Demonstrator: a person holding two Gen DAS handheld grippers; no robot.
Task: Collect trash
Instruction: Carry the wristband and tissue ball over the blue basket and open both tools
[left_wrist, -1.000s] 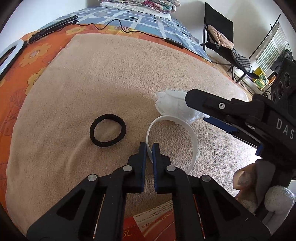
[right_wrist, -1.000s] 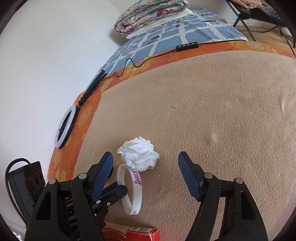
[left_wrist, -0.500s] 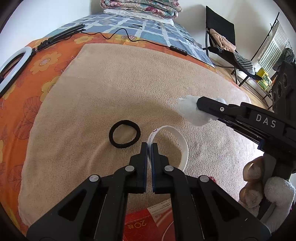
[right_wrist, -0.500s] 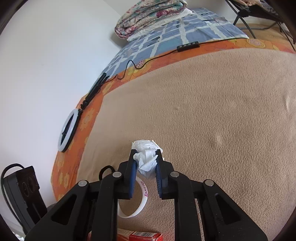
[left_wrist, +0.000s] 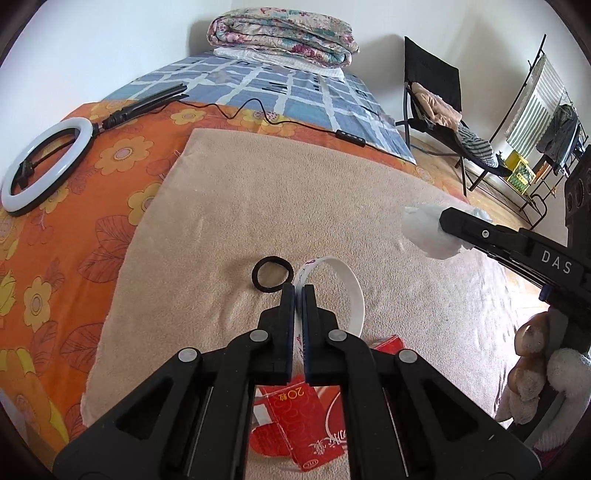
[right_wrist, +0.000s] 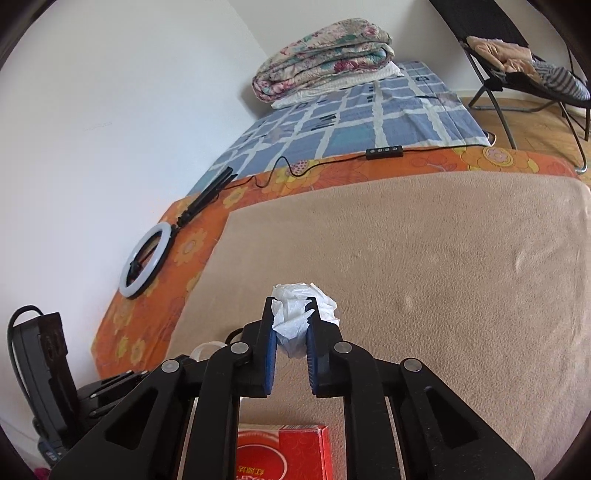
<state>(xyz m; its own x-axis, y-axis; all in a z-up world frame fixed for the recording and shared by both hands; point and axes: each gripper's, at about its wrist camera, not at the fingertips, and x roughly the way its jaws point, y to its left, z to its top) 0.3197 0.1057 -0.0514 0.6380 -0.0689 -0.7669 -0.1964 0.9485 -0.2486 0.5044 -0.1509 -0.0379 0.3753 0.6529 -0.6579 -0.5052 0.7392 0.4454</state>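
Note:
My left gripper (left_wrist: 298, 290) is shut on a white wristband (left_wrist: 351, 291) with purple lettering and holds it above the beige blanket (left_wrist: 295, 206). My right gripper (right_wrist: 290, 314) is shut on a crumpled white tissue (right_wrist: 295, 314), lifted off the blanket; the tissue also shows in the left wrist view (left_wrist: 424, 232) at the right gripper's tip. A black hair tie (left_wrist: 270, 274) lies on the blanket just left of the wristband. A red box (left_wrist: 310, 424) lies under the left gripper and shows in the right wrist view (right_wrist: 284, 452) too.
A ring light (left_wrist: 44, 166) with its cable and folded stand lies on the orange flowered sheet (left_wrist: 74, 229) at left. Folded quilts (left_wrist: 280, 33) sit at the bed's far end. A black chair (left_wrist: 439, 99) and stuffed toys (left_wrist: 535, 369) are at right.
Both grippers have risen: the left with the wristband, the right with the tissue it closed on. A second ago the right gripper was open around the tissue.

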